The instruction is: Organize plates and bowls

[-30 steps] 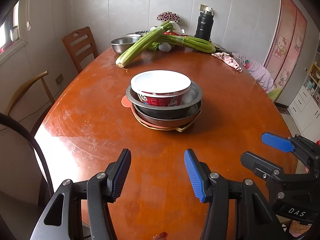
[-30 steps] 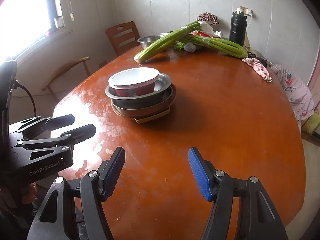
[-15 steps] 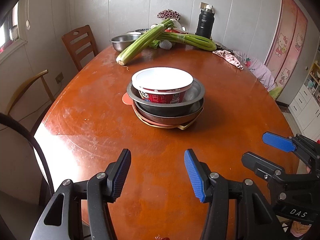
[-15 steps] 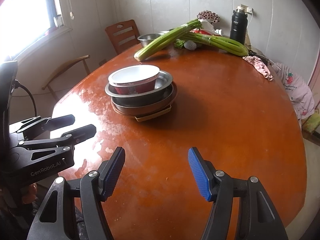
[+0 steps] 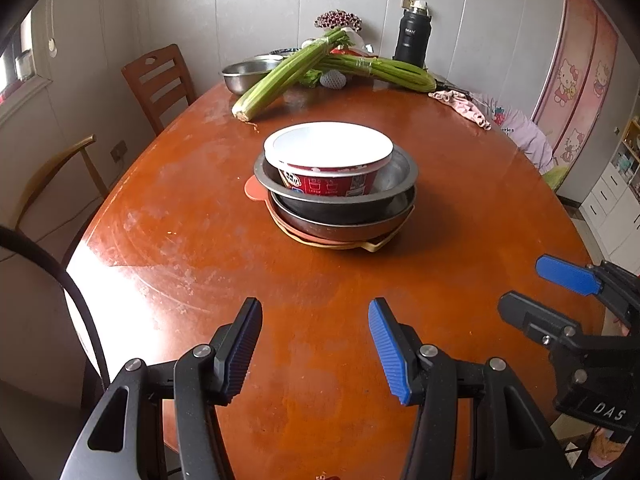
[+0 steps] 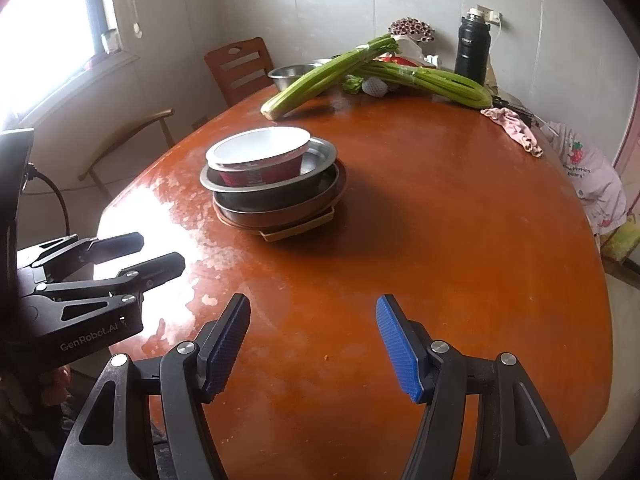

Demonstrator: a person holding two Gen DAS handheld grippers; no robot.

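Observation:
A stack stands mid-table: a red-and-white paper bowl sits in a steel bowl, which rests in a wider dark metal plate on flat orange and yellow plates. My left gripper hangs open over bare wood well short of the stack, nothing between its blue pads. My right gripper is open and empty too, nearer the table's front edge. Each gripper shows in the other's view: the right one, the left one.
At the far end of the brown oval table lie two celery bundles, a steel bowl, a black flask and a pink cloth. Wooden chairs stand along the left side.
The stack sits slightly lower and larger in both views than a second ago, a small shift of view. Both grippers keep the same opening.

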